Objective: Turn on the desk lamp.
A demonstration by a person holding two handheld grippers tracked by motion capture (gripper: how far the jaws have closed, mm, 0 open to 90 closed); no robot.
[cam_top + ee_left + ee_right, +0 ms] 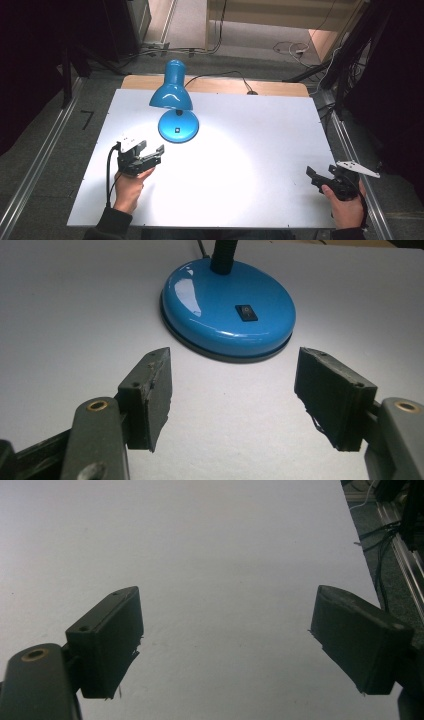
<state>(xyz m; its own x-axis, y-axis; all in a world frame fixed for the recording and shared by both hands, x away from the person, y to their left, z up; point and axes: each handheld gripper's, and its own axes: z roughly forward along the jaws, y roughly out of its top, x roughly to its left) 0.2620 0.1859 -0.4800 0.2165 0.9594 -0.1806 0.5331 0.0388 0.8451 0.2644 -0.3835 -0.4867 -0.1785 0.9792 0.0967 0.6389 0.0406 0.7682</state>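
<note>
A blue desk lamp stands on the white table, its shade over its round base. A pool of light lies on the table below and to the right of it. My left gripper is held just off the base's near left side, pointing at it, open with nothing between the pads. In the left gripper view the base and its small black switch lie just beyond the open left gripper. My right gripper rests open near the table's right front corner; the right gripper has bare table between its pads.
The lamp's black cord runs back over a wooden strip at the table's far edge. Metal rails line both sides of the table. Cables lie on the floor behind. Dark equipment stands to the left and right.
</note>
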